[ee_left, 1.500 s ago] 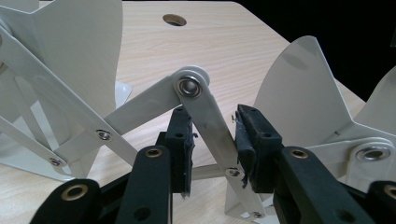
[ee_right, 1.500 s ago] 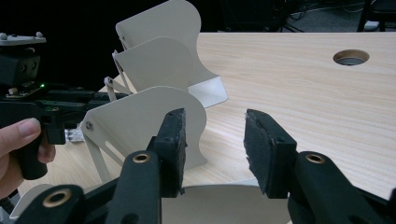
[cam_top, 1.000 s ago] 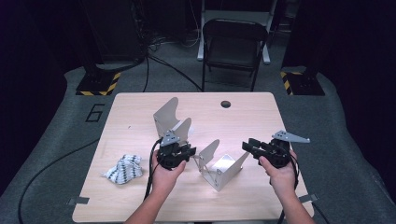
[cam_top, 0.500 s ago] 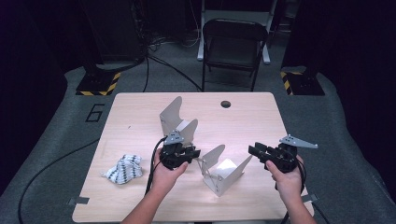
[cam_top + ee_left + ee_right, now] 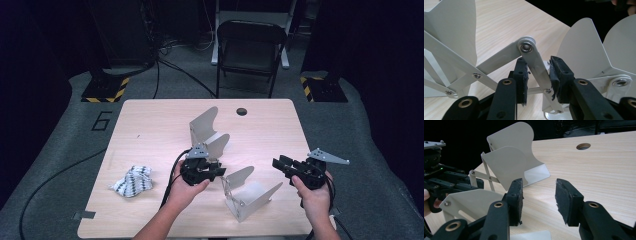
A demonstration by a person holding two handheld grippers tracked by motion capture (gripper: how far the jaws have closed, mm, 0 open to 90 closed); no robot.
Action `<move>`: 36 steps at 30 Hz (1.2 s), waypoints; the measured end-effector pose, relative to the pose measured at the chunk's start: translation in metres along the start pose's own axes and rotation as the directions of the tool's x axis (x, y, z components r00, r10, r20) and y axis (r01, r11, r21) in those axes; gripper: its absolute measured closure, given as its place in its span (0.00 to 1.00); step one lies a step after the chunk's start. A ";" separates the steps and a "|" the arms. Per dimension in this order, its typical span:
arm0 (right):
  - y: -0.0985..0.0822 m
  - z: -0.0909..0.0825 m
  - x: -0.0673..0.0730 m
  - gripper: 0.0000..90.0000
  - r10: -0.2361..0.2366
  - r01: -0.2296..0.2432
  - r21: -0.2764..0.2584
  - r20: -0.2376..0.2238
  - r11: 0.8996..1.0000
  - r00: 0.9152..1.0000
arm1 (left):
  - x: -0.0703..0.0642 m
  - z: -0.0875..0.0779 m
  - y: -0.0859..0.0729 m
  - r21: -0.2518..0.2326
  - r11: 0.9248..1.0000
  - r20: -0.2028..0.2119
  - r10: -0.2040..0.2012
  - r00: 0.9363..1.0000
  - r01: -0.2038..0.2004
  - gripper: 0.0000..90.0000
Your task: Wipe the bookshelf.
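A pale grey metal folding rack (image 5: 205, 125), upright plates joined by scissor links, stands mid-table. My left gripper (image 5: 217, 172) reaches into it from the left. In the left gripper view my left gripper (image 5: 537, 72) is shut on one flat link bar (image 5: 535, 62), just below its rivet. The rack's near plate (image 5: 250, 197) lies tilted toward the front edge. My right gripper (image 5: 276, 162) hovers to the right of the rack, apart from it. In the right gripper view my right gripper (image 5: 539, 192) is open over bare wood, with the rack's plates (image 5: 509, 165) to its left.
A crumpled striped cloth (image 5: 132, 181) lies at the front left of the wooden table (image 5: 150, 125). A round hole (image 5: 242, 111) sits near the far edge. A folding chair (image 5: 250, 45) stands behind the table. Cables run across the floor.
The rack and my left gripper have shifted a little to the right. My right gripper has drawn away to the right and toward the front edge, still open.
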State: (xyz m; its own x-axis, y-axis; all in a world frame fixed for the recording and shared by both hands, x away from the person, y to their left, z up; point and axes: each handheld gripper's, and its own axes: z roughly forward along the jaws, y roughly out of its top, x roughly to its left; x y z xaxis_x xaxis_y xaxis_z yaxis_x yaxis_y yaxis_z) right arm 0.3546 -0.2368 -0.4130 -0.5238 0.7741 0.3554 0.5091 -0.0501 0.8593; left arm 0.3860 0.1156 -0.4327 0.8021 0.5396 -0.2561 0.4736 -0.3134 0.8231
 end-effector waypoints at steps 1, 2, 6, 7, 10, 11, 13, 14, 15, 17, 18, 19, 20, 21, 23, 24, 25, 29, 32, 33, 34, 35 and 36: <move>0.000 -0.001 0.000 0.64 -0.001 0.001 0.001 0.002 1.000 1.000 | 0.000 0.000 0.001 0.008 1.000 0.005 0.009 1.000 -0.009 0.76; -0.001 -0.001 0.000 0.64 -0.002 0.002 0.000 0.002 1.000 1.000 | 0.000 0.000 0.001 0.011 1.000 0.006 0.014 1.000 -0.014 0.76; -0.003 0.000 0.002 0.64 0.001 -0.001 0.004 -0.003 1.000 1.000 | 0.005 -0.004 0.001 0.013 1.000 0.001 0.020 1.000 -0.020 0.76; -0.004 0.000 0.002 0.64 -0.002 0.002 0.004 -0.006 1.000 1.000 | 0.007 -0.006 0.001 0.014 1.000 -0.011 0.020 1.000 -0.020 0.76; -0.006 0.003 0.006 0.64 -0.012 0.012 0.010 -0.024 1.000 1.000 | 0.014 -0.012 0.000 0.007 1.000 -0.041 0.012 0.999 -0.011 0.75; -0.006 0.004 0.007 0.64 -0.014 0.014 0.009 -0.027 1.000 1.000 | 0.018 -0.015 0.000 0.009 1.000 -0.056 0.014 0.998 -0.014 0.75; -0.007 0.004 0.010 0.64 -0.016 0.016 0.012 -0.034 1.000 0.999 | 0.024 -0.019 -0.001 0.001 1.000 -0.081 -0.004 0.997 0.004 0.75; -0.008 0.005 0.012 0.63 -0.013 0.013 0.012 -0.041 1.000 0.999 | 0.027 -0.020 -0.002 -0.002 1.000 -0.089 -0.010 0.996 0.010 0.75; -0.009 0.005 0.013 0.63 -0.013 0.014 0.017 -0.045 1.000 0.999 | 0.031 -0.023 -0.002 -0.005 1.000 -0.102 -0.014 0.995 0.013 0.75; -0.010 0.006 0.016 0.63 -0.014 0.015 0.018 -0.057 1.000 0.998 | 0.036 -0.028 -0.003 -0.011 1.000 -0.131 -0.023 0.991 0.022 0.75; -0.011 0.006 0.017 0.63 -0.025 0.026 0.019 -0.062 0.999 0.998 | 0.039 -0.031 -0.003 -0.013 0.999 -0.142 -0.032 0.989 0.030 0.75; -0.012 0.007 0.018 0.63 -0.027 0.028 0.021 -0.064 0.999 0.998 | 0.041 -0.033 -0.003 -0.014 0.999 -0.153 -0.036 0.988 0.035 0.76; -0.012 0.007 0.019 0.63 -0.034 0.036 0.018 -0.071 0.999 0.997 | 0.044 -0.035 -0.003 -0.015 0.999 -0.167 -0.041 0.985 0.039 0.76; -0.013 0.007 0.020 0.62 -0.032 0.034 0.025 -0.079 0.999 0.996 | 0.046 -0.038 -0.003 -0.016 0.999 -0.178 -0.049 0.983 0.047 0.76; -0.015 0.007 0.022 0.62 -0.038 0.041 0.024 -0.092 0.999 0.995 | 0.050 -0.042 -0.004 -0.020 0.999 -0.200 -0.054 0.978 0.051 0.76; -0.016 0.007 0.025 0.62 -0.032 0.035 0.029 -0.097 0.999 0.995 | 0.052 -0.043 -0.004 -0.021 0.998 -0.209 -0.056 0.976 0.052 0.76; -0.017 0.007 0.026 0.62 -0.032 0.035 0.032 -0.104 0.999 0.994 | 0.054 -0.045 -0.004 -0.021 0.999 -0.213 -0.052 0.976 0.049 0.76; -0.023 0.009 0.031 0.62 -0.045 0.051 0.046 -0.124 0.998 0.991 | 0.058 -0.051 -0.006 -0.033 0.998 -0.249 -0.066 0.966 0.059 0.77; -0.027 0.012 0.035 0.62 -0.047 0.055 0.054 -0.140 0.997 0.989 | 0.056 -0.054 -0.007 -0.056 0.996 -0.301 -0.090 0.949 0.076 0.77; -0.028 0.014 0.036 0.62 -0.052 0.060 0.056 -0.143 0.997 0.988 | 0.055 -0.055 -0.007 -0.055 0.996 -0.320 -0.083 0.944 0.069 0.76; -0.029 0.015 0.036 0.62 -0.052 0.061 0.056 -0.147 0.997 0.988 | 0.054 -0.055 -0.008 -0.055 0.996 -0.330 -0.084 0.940 0.070 0.75; -0.030 0.016 0.037 0.62 -0.049 0.058 0.060 -0.144 0.997 0.988 | 0.053 -0.055 -0.008 -0.055 0.996 -0.346 -0.088 0.934 0.073 0.74; -0.030 0.017 0.037 0.62 -0.047 0.056 0.059 -0.147 0.997 0.988 | 0.052 -0.055 -0.008 -0.057 0.995 -0.358 -0.092 0.929 0.077 0.71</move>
State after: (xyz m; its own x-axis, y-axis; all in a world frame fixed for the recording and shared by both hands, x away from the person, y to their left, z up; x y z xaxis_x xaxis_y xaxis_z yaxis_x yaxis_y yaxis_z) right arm 0.3312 -0.1957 -0.4319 -0.6419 0.6743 0.3649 0.5180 0.0305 0.8548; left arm 0.4041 0.1893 -0.4244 0.5716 0.8098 -0.1324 0.5125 -0.2263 0.8283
